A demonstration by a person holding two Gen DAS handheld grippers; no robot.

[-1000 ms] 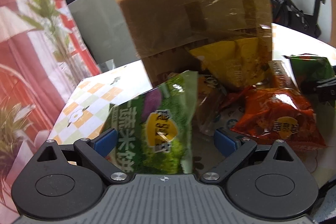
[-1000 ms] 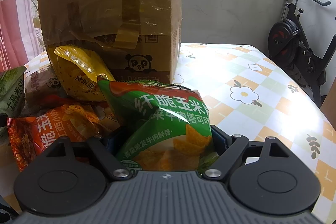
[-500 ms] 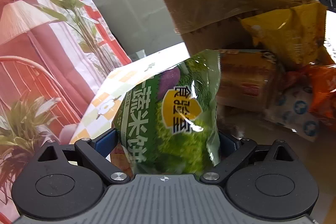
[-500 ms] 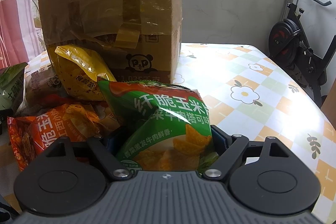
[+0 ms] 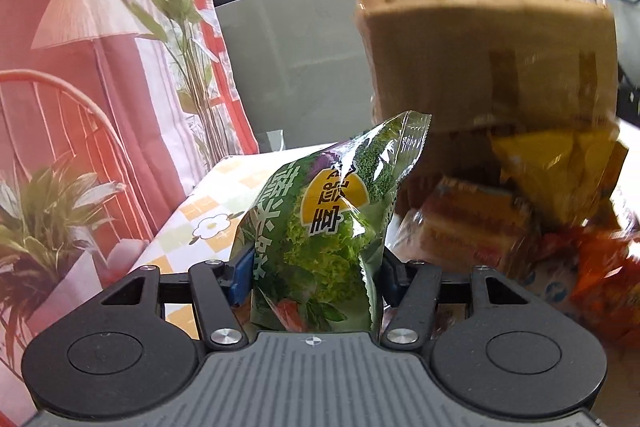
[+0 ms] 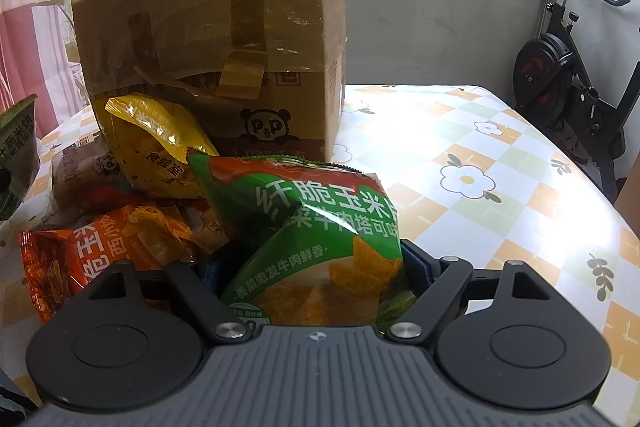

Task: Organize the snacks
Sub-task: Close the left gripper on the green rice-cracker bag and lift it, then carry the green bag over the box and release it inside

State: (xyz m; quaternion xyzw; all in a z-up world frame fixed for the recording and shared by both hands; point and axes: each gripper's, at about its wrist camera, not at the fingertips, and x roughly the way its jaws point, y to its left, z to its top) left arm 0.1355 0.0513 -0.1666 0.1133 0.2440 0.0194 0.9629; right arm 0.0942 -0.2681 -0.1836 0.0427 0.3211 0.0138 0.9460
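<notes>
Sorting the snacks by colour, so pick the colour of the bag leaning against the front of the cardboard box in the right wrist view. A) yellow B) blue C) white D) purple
A: the yellow bag leans on the box, behind the green bag.

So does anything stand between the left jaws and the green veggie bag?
Nothing visible does. The veggie bag already sits between the jaws of the left gripper, which are closing, with the blue pads at its sides. The box and other snacks lie behind it.
</notes>
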